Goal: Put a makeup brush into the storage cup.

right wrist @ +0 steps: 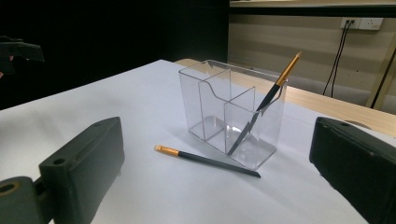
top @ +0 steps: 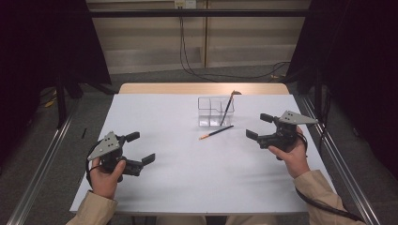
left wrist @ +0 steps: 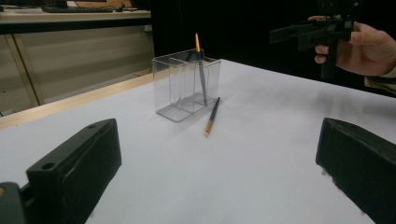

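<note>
In the high view the left gripper [top: 141, 147] sits at about 8 o'clock on the white worktop [top: 187, 178], held in the person's left hand [top: 105, 178], its jaws spread wide with nothing between them. The right gripper [top: 259, 126] is at about 3 o'clock, in the right hand [top: 291, 157], its jaws likewise spread and empty. Both point inward toward the middle of the worktop.

Farther in, between the two grippers and slightly toward 1 o'clock, a dark pencil with an orange end [top: 216, 133] lies flat on the worktop, its dark tip just beside the front of a clear plastic organiser [top: 209, 112]. In the right gripper view the pencil [right wrist: 205, 160] lies in front of the organiser [right wrist: 219, 116], which has three compartments.

A second pencil [top: 227, 108] stands tilted in the organiser's right-hand compartment, orange end up, leaning against the rim. Beyond it the worktop ends at a pale wooden edge [top: 164, 88] at 12 o'clock.
</note>
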{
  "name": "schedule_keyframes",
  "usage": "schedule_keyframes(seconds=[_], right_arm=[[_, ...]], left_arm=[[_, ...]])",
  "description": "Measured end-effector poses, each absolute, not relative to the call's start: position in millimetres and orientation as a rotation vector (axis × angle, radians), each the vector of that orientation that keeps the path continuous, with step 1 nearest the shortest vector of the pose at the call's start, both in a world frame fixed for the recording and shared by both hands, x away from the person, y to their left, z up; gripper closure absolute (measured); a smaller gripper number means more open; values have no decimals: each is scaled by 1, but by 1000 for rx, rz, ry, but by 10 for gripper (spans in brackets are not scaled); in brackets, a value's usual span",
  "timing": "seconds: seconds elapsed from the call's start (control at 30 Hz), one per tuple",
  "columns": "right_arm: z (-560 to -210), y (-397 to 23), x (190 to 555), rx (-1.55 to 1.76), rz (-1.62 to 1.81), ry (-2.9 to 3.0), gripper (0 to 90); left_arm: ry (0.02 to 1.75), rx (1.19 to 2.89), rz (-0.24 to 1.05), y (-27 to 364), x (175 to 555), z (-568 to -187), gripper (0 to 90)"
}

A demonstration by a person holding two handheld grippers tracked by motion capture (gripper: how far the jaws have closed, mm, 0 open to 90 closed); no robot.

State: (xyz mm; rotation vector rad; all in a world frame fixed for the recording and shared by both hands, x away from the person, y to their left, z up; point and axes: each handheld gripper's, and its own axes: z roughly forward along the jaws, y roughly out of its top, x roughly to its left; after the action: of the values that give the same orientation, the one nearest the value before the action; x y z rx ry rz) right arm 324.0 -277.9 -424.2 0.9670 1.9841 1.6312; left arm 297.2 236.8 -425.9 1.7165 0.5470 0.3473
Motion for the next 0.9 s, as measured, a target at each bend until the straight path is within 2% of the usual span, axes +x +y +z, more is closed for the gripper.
schedule_keyframes(seconds=[0.9], right_arm=[[-429, -297, 297, 981, 1612, 1996, 19]], left_arm=[[544, 1717, 350, 237, 297, -426, 0]])
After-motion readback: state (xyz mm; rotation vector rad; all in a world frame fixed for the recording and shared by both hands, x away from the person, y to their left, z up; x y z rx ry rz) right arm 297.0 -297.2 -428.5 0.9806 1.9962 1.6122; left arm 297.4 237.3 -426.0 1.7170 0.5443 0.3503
